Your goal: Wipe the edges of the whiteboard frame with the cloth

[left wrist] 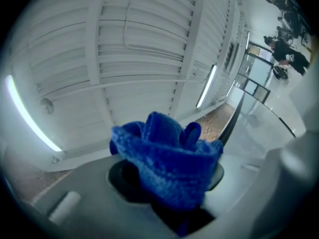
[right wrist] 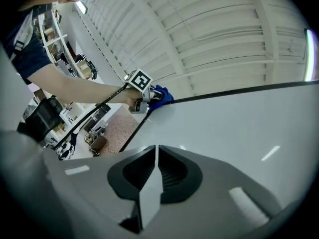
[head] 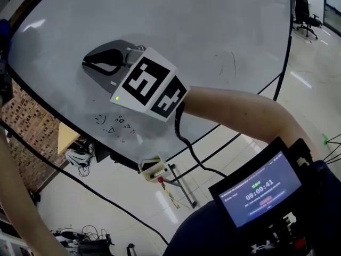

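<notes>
My left gripper point(left wrist: 167, 183) is clamping the fuzzy blue cloth point(left wrist: 169, 166) (right gripper point(right wrist: 156, 176): closed, empty), risking slipping off the thin black whiteboard frame point(right wrist: 239, 92) at 12 o'clock.

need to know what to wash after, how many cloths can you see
1: a blue cloth bunched in the left gripper, at the whiteboard frame. Others may lie out of view.

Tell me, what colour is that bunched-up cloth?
The cloth is bright blue; the left gripper view shows it best.
</notes>
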Demonstrator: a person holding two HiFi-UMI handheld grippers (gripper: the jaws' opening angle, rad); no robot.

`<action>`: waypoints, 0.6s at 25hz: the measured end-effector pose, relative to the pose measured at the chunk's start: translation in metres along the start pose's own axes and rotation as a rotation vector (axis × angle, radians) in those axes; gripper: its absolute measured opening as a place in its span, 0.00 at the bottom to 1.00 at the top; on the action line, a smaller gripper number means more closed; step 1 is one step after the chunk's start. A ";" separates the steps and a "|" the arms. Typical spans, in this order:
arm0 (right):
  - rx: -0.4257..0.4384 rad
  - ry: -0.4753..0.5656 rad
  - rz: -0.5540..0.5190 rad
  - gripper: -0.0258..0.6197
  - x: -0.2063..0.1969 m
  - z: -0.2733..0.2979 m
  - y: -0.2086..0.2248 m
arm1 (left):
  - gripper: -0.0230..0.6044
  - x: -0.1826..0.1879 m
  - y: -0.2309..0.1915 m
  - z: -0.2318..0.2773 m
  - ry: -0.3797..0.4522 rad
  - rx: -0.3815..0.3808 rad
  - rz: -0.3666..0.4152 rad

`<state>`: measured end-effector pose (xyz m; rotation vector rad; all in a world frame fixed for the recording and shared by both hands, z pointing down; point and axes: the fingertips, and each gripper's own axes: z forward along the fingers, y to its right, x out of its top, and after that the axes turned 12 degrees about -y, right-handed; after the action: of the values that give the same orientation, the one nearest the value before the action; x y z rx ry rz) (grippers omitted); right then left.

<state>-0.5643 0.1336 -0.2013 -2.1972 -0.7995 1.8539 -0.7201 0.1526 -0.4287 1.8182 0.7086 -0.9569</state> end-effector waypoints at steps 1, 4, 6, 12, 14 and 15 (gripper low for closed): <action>-0.003 -0.008 0.007 0.08 -0.003 -0.004 0.002 | 0.30 0.002 0.003 0.002 -0.001 0.009 0.023; -0.038 -0.045 0.026 0.08 -0.027 -0.015 0.011 | 0.30 0.006 0.017 0.006 0.004 0.010 0.086; -0.066 -0.058 0.039 0.08 -0.046 -0.020 0.018 | 0.30 0.006 0.033 0.009 0.022 -0.027 0.110; -0.156 -0.043 0.113 0.08 -0.052 -0.064 0.041 | 0.31 0.032 0.076 -0.029 0.230 -0.122 -0.055; -0.194 -0.044 0.126 0.08 -0.053 -0.084 0.045 | 0.31 0.037 0.104 -0.057 0.306 -0.200 -0.139; -0.213 -0.049 0.136 0.08 -0.055 -0.094 0.046 | 0.31 0.037 0.122 -0.072 0.335 -0.244 -0.168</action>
<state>-0.4662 0.0876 -0.1534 -2.3976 -0.9159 1.9746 -0.5818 0.1719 -0.3848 1.7364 1.1494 -0.6406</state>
